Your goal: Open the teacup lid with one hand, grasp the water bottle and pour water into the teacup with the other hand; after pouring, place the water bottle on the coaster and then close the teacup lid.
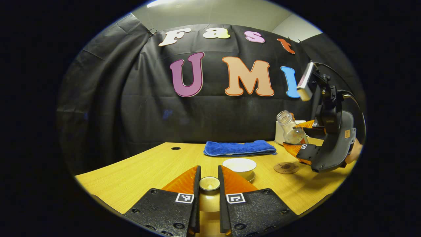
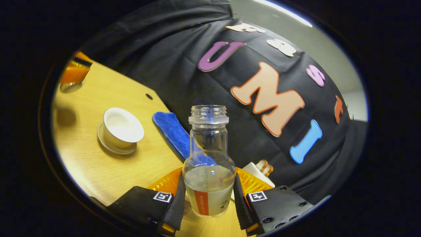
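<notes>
A pale wooden tabletop [image 1: 138, 171] stands before the black cloth booth wall [image 1: 131, 108]. On it I count one white porcelain teacup [image 1: 239, 166] on its saucer, uncovered, one round brown coaster [image 1: 286, 168] near the cup, and one folded blue towel [image 1: 239, 148] behind them. My left tool [image 1: 209, 184] holds the teacup's rounded lid [image 1: 209, 183] by its knob, both fingers pressing it. My right tool [image 2: 208, 194] grips one clear glass water bottle [image 2: 208, 164], uncapped, partly full, tilted, raised over the coaster's side of the tabletop.
</notes>
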Motion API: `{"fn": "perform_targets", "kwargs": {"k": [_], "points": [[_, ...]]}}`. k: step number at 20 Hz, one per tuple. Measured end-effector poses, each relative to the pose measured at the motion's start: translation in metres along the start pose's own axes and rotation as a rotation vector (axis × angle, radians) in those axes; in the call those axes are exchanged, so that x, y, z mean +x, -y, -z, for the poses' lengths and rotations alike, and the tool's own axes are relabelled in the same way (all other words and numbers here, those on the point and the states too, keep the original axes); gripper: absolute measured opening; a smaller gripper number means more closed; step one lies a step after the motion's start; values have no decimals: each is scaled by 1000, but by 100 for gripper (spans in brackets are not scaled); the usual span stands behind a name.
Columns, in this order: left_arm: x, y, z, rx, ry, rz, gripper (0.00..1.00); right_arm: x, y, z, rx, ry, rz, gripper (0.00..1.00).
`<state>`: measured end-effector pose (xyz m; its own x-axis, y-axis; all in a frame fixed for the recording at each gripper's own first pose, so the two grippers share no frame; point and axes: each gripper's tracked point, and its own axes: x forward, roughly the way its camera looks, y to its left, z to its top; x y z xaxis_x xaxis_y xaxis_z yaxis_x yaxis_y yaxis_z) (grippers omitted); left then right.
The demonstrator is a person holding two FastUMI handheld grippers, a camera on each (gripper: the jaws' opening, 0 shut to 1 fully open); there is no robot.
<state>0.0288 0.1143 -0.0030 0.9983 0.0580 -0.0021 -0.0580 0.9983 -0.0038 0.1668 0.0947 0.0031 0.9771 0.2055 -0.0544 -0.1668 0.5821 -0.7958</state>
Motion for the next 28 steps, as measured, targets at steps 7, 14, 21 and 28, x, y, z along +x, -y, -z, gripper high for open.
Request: {"fn": "perform_targets", "kwargs": {"k": [7,14,21,28], "points": [[1,-20,1,-1,-1,-15,21,16,-49,3,-334,-32,-126,70],[1,-34,2,-4,-4,-30,21,23,-58,-1,-532,-38,-137,67],[1,-34,2,-5,-4,-27,21,28,-53,-2,-708,-36,-128,67],[1,-35,1,-7,-6,-27,21,32,-48,-6,-821,-27,-131,68]]}}
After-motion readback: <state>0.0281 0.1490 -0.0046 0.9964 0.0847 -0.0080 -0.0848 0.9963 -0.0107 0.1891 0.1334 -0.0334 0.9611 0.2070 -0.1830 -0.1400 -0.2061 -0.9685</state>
